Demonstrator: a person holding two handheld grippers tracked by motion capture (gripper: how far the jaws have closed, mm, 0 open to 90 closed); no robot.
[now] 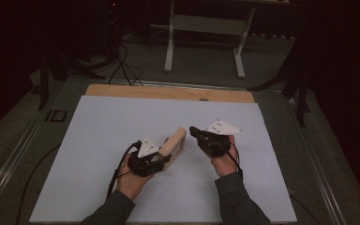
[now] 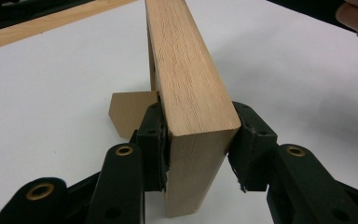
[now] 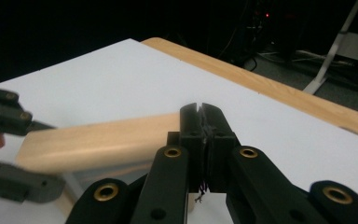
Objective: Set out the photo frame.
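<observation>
Obstacle at centre: wooden block (image 1: 174,141) is standing on the table (image 1: 98,140), its near end clamped in the left hand-held gripper (image 1: 161,157).
Block's 3 o'clock: right hand-held gripper (image 1: 193,131) is hovering just beside it.
9 and 12 o'clock: white sheet is lying bare.

Dim lab: floor cables (image 1: 122,65); white-covered table (image 1: 122,122); metal stand (image 1: 206,37)

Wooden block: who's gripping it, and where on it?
The left gripper clamps the wooden block across its two side faces at the near end. The right gripper is shut with nothing between its pads.
</observation>
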